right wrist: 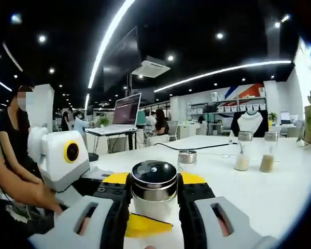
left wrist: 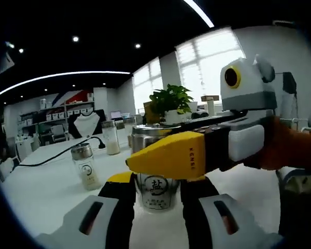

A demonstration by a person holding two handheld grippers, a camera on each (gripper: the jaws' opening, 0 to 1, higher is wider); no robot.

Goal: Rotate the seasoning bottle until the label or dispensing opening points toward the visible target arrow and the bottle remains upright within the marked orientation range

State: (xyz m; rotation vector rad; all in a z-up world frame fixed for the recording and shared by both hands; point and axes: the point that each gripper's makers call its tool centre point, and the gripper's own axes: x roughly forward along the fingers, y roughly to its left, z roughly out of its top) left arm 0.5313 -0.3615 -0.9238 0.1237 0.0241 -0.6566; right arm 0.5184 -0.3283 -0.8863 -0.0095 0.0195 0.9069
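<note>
- The left hand-held gripper [left wrist: 156, 199] has its two black-and-yellow jaws set on either side of the seasoning bottle [left wrist: 156, 193], low on its body; whether the pads press the glass I cannot tell.
- The right hand-held gripper [right wrist: 154, 199] has its jaws closed against the sides of the same seasoning bottle [right wrist: 154, 189], just under the metal lid [right wrist: 154, 176].
- In the left gripper view the right hand-held gripper [left wrist: 168, 158] reaches in from the right, its yellow jaw lying across the upper part of the bottle, with an orange sleeve [left wrist: 293, 150] behind it.
- In the right gripper view the left hand-held gripper [right wrist: 101, 181] comes in from the left, held by a person's hand [right wrist: 44, 199].
- The bottle stands upright on the white worktop [left wrist: 52, 192], its label with a dark character facing the left gripper view.
- A second jar [left wrist: 86, 167] with a metal lid stands to the left on the worktop, well apart; a taller one [left wrist: 111, 138] stands farther back.
- A black cable [left wrist: 57, 155] runs across the worktop behind the jars.
- A potted plant [left wrist: 171, 101] stands near the windows.
- In the right gripper view two more shakers [right wrist: 242, 151] with pale and brown contents stand to the right, and a small lidded jar [right wrist: 187, 158] sits just behind the held bottle.
- A seated person [right wrist: 13, 140] is at the left edge.
</note>
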